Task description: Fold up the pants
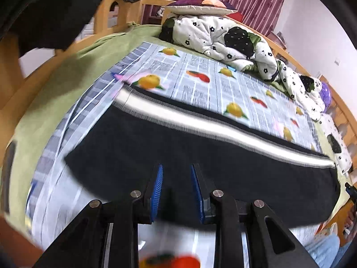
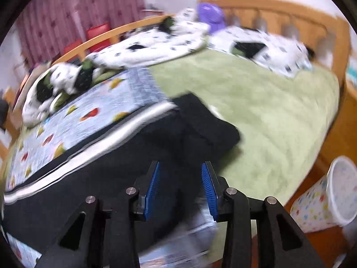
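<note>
Black knit cloth fills the lower half of the left wrist view: the pants (image 1: 178,147) lie flat across a fruit-printed sheet (image 1: 200,84) on the bed, running left to right, with a white stripe (image 1: 200,122) along their far long edge. We judge them soft and limp, light enough to lift with two pinches, likely to sag and drag between holds and to slide a little on the smooth sheet. The near long edge, just ahead of the left gripper (image 1: 176,167), looks to us the best place to take hold, pinching all layers together. That gripper's blue pads (image 1: 156,187) stand apart with nothing pressed between them; we see only dark cloth lying beyond the gap. A rumpled white quilt with black flowers (image 1: 223,35) sits well behind, against the wooden bed frame (image 1: 125,11).

From the right wrist view the pants (image 2: 111,178) end in a thicker, bunched part (image 2: 209,129) that spills off the printed sheet (image 2: 67,120) onto a green blanket (image 2: 267,111); whether that is the waist we cannot tell through the blur. The stripe (image 2: 89,156) runs along the far edge here too. We would grip that bulky end firmly, since doubled cloth slips less. The right gripper (image 2: 180,167) has its jaws parted over the dark cloth, holding nothing. A patterned bin (image 2: 323,201) stands off the bed's edge.
</note>
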### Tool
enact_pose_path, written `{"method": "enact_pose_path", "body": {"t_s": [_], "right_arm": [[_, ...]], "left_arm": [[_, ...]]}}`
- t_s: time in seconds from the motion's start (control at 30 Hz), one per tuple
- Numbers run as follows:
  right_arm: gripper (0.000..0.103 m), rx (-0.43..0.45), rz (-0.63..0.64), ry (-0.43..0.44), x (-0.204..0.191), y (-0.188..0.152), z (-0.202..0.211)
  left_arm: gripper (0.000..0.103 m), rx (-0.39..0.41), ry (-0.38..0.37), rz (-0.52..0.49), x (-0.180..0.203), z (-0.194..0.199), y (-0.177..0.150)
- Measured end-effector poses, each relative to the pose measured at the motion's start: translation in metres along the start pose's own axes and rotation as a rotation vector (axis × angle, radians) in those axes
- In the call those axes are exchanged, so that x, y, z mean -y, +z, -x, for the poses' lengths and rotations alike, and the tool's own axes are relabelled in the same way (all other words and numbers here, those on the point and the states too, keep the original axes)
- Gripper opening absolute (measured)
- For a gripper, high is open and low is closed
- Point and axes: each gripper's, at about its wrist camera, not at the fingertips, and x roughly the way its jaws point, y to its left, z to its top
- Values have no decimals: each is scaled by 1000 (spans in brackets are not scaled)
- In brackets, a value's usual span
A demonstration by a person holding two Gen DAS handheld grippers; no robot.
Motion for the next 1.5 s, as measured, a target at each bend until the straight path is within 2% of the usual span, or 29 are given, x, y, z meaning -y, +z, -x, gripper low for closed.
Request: {"method": "enact_pose_path", "body": {"t_s": [0.07, 0.13, 0.17, 0.23, 0.3, 0.33, 0.4, 0.5, 0.57, 0.67, 0.7, 0.73, 0.77, 0.8, 0.83, 0.87, 0.93, 0.97, 1.0, 1.03, 1.13, 1.23, 1.33, 1.37, 1.4, 1.43, 1.47, 1.5], "right_arm": [[38, -14, 45, 29, -43, 10, 3], [38, -26, 91, 75, -91, 16, 4], [38, -15, 116, 105, -120, 18, 4], [38, -1, 148, 115, -161, 22, 0], [38, 4, 197, 135, -211, 26, -10], [38, 1, 215, 136, -226, 26, -14], [38, -14, 272, 122, -266, 27, -30], [38, -41, 335, 208, -304, 18, -56], [38, -63, 358, 232, -319, 11, -72], [38, -82, 410, 232, -332, 2, -85], [38, -75, 424, 232, -334, 0, -87], [38, -71, 428, 236, -334, -1, -88], [38, -71, 425, 244, -333, -1, -90], [38, -76, 407, 265, -330, -1, -92], [39, -82, 390, 276, -326, -1, -95], [40, -89, 374, 285, -324, -1, -99], [40, -102, 368, 298, -319, -2, -105], [40, -105, 376, 301, -319, -2, -107], [40, -105, 401, 305, -319, -5, -109], [41, -102, 425, 305, -320, -6, -111], [53, -115, 539, 340, -328, -10, -116], [60, -132, 625, 385, -338, -12, -129], [62, -212, 687, 397, -347, -19, -155], [57, -240, 713, 400, -348, -23, -162], [53, -227, 735, 417, -349, -26, -163], [23, -205, 759, 444, -349, -29, -159], [5, -211, 790, 469, -351, -31, -155], [5, -190, 821, 453, -353, -32, -150]], "left_arm": [[25, -9, -41, -16, -3, -19, 28], [26, 3, -18, -35, -5, -36, 52], [30, 7, 6, -50, -8, -47, 66], [76, 22, 56, -57, -14, -63, 84], [77, 79, 78, -46, -25, -71, 94], [77, 76, 98, -40, -31, -75, 98], [77, 68, 91, -20, -44, -79, 101], [77, 11, 101, -28, -57, -97, 100], [75, 2, 122, -9, -70, -105, 100], [74, 17, 108, 50, -89, -109, 103], [70, 4, 88, 77, -94, -113, 105], [58, -16, 61, 107, -98, -118, 107], [54, -39, 22, 135, -99, -125, 110], [52, -48, 13, 143, -99, -130, 111], [38, -55, 49, 135, -96, -136, 113], [29, -45, 89, 121, -93, -137, 113], [18, 11, 75, 140, -92, -129, 115], [19, 74, 39, 150, -94, -118, 117], [19, 85, 40, 146, -95, -115, 118], [19, 59, 67, 139, -95, -119, 119], [19, -4, 102, 158, -97, -136, 112], [19, -4, 104, 151, -94, -137, 112], [19, -6, 90, 164, -96, -136, 114], [19, -7, 87, 164, -97, -137, 114], [19, -5, 88, 159, -97, -137, 114], [19, -5, 90, 156, -96, -136, 114], [19, 2, 90, 152, -95, -135, 115], [19, 16, 88, 150, -95, -131, 114]]}}
